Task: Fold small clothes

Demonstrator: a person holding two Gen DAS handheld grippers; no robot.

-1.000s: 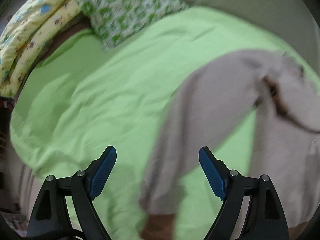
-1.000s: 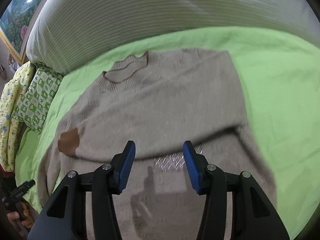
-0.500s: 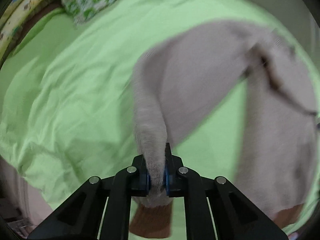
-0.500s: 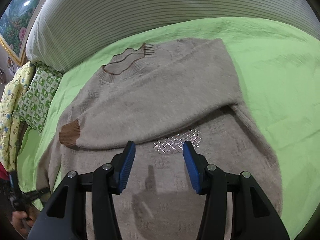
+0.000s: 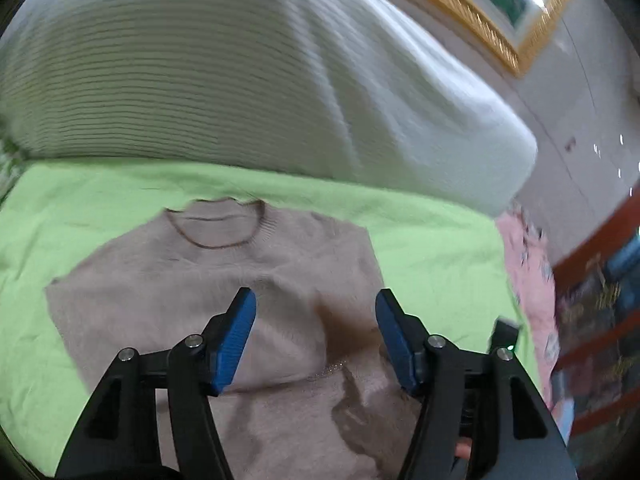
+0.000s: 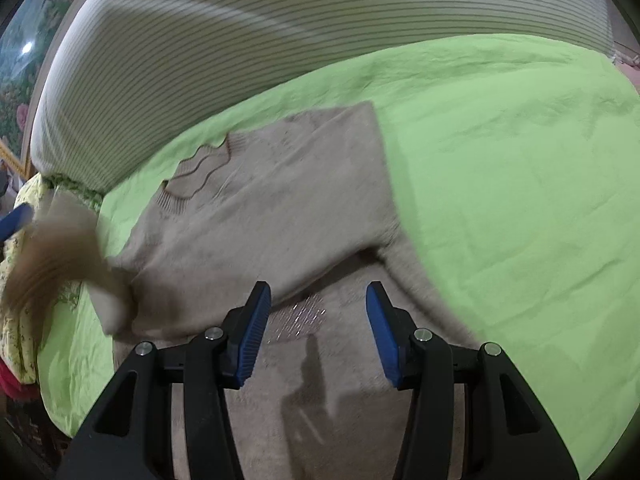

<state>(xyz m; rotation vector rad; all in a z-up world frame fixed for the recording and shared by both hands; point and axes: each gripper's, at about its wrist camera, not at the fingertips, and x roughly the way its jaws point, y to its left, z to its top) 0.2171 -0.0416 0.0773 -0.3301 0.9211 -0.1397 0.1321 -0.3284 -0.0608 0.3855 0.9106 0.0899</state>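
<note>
A beige knit sweater (image 5: 208, 288) with a brown-trimmed round neck lies on the green bed sheet (image 5: 432, 240), sleeves folded across its chest. A brown cuff (image 5: 348, 326) lies between the jaws of my left gripper (image 5: 314, 338), which is open and empty above the chest. The sweater also shows in the right wrist view (image 6: 280, 204). My right gripper (image 6: 318, 328) is open and empty over the sparkly patch (image 6: 304, 316) on the front. At that view's left edge a blurred sleeve (image 6: 60, 248) hangs in the air beside a blue finger (image 6: 16, 220).
A large striped white pillow (image 5: 200, 72) lies along the head of the bed. A yellow and green patterned quilt (image 6: 16, 320) is at the left. Pink cloth (image 5: 528, 280) and a wooden shelf (image 5: 600, 320) stand at the right, with a gold-framed picture (image 5: 480, 20) above.
My left gripper, shut on the sleeve half a second ago, swung over the sweater and now stands open. The right gripper has hardly moved; a blurred sleeve appeared at its left.
</note>
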